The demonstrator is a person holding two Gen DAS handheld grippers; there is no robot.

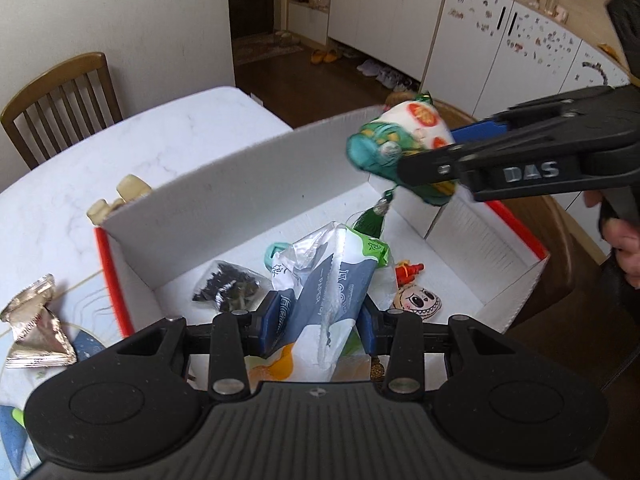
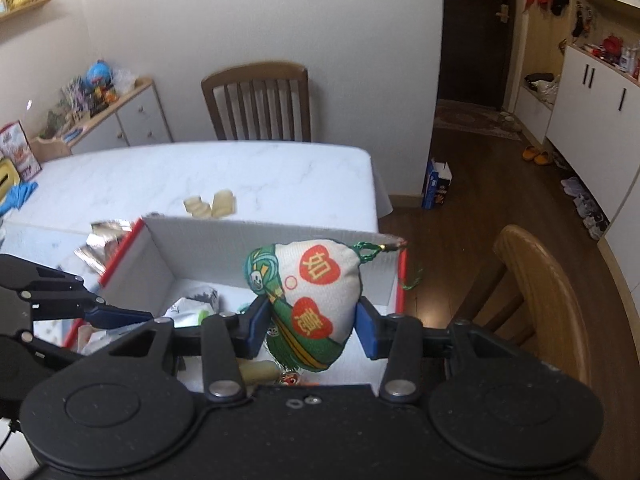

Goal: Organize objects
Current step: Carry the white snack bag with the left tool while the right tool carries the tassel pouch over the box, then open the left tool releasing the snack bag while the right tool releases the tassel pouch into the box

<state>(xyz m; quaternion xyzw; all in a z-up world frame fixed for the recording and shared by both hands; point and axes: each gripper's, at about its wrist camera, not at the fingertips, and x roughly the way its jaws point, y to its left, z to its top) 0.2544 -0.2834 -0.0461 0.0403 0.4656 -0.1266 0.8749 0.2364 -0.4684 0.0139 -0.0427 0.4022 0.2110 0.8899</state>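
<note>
My left gripper (image 1: 320,326) is shut on a white, grey and green tissue pack (image 1: 332,280) and holds it over the white box (image 1: 248,184) with red edges. My right gripper (image 2: 312,326) is shut on a white and green cloth sachet (image 2: 316,292) with red hearts and a green tassel, above the box's right part. In the left wrist view the sachet (image 1: 396,136) hangs in the right gripper (image 1: 424,164) over the box's far corner. Inside the box lie a clear bag of dark bits (image 1: 228,286), a small face charm (image 1: 418,302) and a red charm (image 1: 408,270).
The box sits on a white marble table (image 2: 200,176). Foil packets (image 1: 36,328) lie left of the box, pale yellow blocks (image 2: 212,204) behind it. Wooden chairs stand at the far side (image 2: 260,100) and to the right (image 2: 548,288). Cabinets line the right wall.
</note>
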